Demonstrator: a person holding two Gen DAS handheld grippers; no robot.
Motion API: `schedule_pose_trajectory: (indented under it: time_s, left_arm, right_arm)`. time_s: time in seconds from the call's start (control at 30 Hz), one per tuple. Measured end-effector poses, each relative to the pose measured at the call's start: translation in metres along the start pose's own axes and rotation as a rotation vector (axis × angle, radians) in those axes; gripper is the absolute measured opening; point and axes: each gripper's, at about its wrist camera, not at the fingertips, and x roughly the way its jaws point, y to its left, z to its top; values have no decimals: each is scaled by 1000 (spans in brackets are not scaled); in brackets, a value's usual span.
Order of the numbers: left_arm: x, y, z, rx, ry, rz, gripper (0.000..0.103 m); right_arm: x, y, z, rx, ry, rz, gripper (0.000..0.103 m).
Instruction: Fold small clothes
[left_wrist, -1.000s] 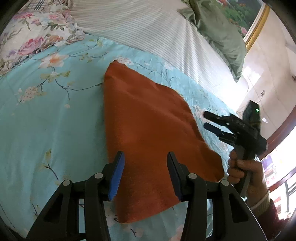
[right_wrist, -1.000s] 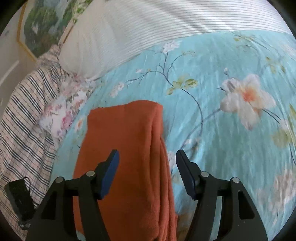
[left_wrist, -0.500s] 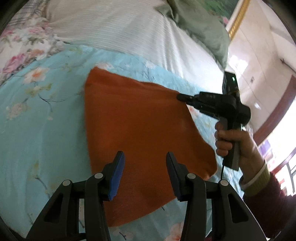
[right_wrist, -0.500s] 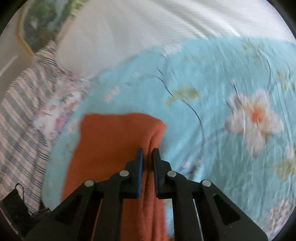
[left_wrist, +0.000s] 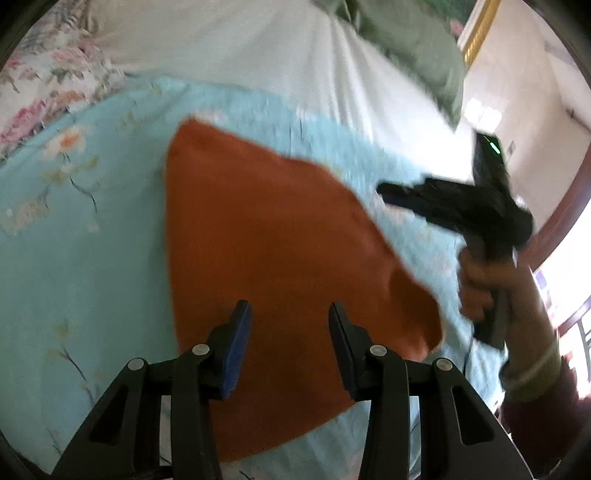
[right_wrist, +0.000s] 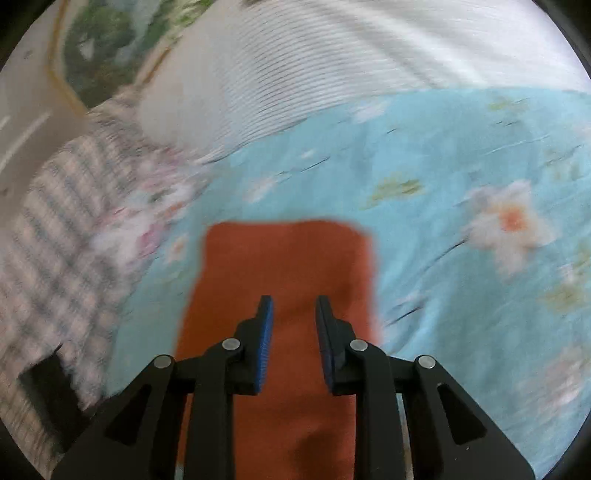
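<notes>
An orange cloth (left_wrist: 266, 229) lies folded on the blue floral bedspread (left_wrist: 81, 258). My left gripper (left_wrist: 288, 306) hovers over its near end with its jaws apart and closing a little; nothing is between its pads. In the left wrist view my right gripper (left_wrist: 384, 194) is held by a hand (left_wrist: 480, 288) just off the cloth's right edge, clear of the fabric. In the right wrist view the right gripper (right_wrist: 291, 299) sits above the cloth (right_wrist: 288, 258), which shows as a neat rectangle. Its jaws are opening, a narrow gap shows, and no fabric is pinched.
A white striped quilt (left_wrist: 240, 55) and a green pillow (left_wrist: 417, 48) lie beyond the cloth. A floral pillow (left_wrist: 48, 81) is at the far left. In the right wrist view a checked blanket (right_wrist: 48, 236) lies left, under a framed picture (right_wrist: 107, 48).
Half a second ago the right gripper was shut on the cloth's folded edge. It has since let go and lifted off to the side. The left gripper stayed over the near end.
</notes>
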Motion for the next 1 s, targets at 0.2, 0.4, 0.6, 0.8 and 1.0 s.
schedule_pose_trajectory:
  time_s: [0.2, 0.4, 0.6, 0.8, 1.0]
  left_arm:
    - [28, 21, 24, -68, 23, 46, 42]
    - [47, 21, 17, -31, 67, 85, 34]
    - [23, 6, 2, -22, 54, 73, 35]
    - [2, -12, -32, 49, 53, 99, 40]
    - [7, -22, -41, 85, 60, 168, 41]
  right_arm:
    - [29, -41, -26, 66, 19, -95, 1]
    - [16, -45, -27, 65, -2, -116, 0]
    - [-27, -11, -52, -28, -29, -39, 4]
    - [-10, -36, -81, 27, 30, -79, 0]
    - [-20, -36, -82, 22, 13, -79, 4]
